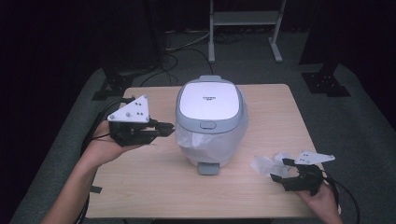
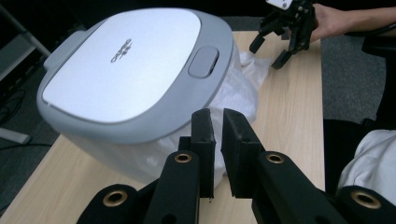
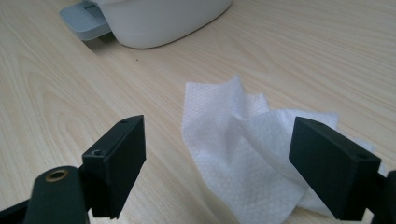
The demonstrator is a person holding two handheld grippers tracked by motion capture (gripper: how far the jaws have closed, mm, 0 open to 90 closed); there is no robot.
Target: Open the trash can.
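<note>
A light wooden surface (image 1: 154, 186) is seen; on it stand a lidded bin (image 1: 211, 119) and, near it, a crumpled white tissue (image 1: 267, 163).

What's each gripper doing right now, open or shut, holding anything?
Left gripper: shut, holding nothing, beside the bin.
Right gripper: open, jaws either side of the tissue, not gripping it.

A pale wood-grain worktop (image 1: 140, 186) stands on grey carpet floor (image 1: 355, 121), lit from above while the room behind falls into near black. At the far side a white metal frame (image 1: 245, 21) rests on two feet, with cables (image 1: 187, 44) trailing across the carpet beside it. Dark stand bases (image 1: 327, 84) sit on the floor at the right and another black base (image 1: 109, 88) at the left corner of the worktop
</note>
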